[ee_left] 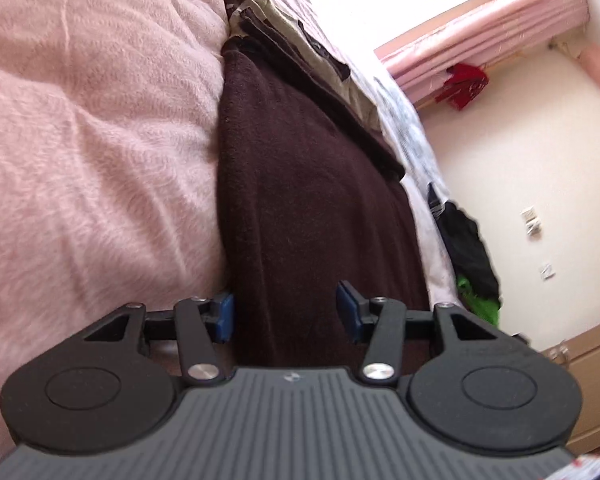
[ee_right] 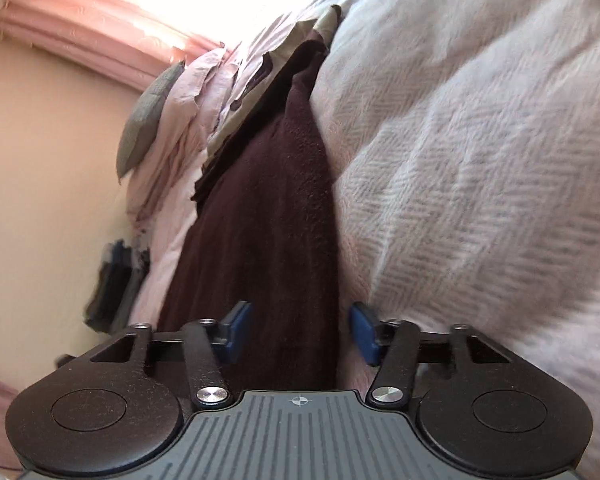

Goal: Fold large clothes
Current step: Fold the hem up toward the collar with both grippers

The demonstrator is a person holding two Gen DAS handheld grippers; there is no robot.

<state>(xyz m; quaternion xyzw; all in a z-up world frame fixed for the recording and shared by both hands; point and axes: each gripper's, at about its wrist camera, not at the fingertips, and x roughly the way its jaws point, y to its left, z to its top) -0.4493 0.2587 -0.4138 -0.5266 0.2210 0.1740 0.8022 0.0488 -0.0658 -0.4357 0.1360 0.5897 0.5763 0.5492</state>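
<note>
garment: dark brown cloth (ee_left: 300,208), thick and fleecy, lying on the pink bedcover (ee_left: 92,128); it runs away from both cameras as a long strip toward a patterned beige-and-brown piece (ee_left: 276,28) at the far end.
left gripper: left gripper (ee_left: 286,318) low at the near edge of the cloth, jaws part open; brown cloth lies between the blue pads (ee_left: 225,318), one pad right at the cloth's edge, the other with a gap. no squeeze showing.
right gripper: right gripper (ee_right: 300,330) at the near edge too, jaws part open; the cloth's right edge (ee_right: 332,280) runs between the pads (ee_right: 363,330). not pressing on it as far as i can see.
step: looks like both are lining up to pinch the near edge for a fold.
risk one: thick pile, so a shallow bite may catch only the top layer and leave the lower one behind.
risk two: the bedcover sits tight against the cloth's side; a pad could nip the bedcover along with it and drag it up.
risk three: uneven grips left and right would skew the fold.
background: pink curtain (ee_left: 480,36), red item (ee_left: 466,84) hanging by it, dark and green clothes (ee_left: 474,256) beside the bed.
</note>
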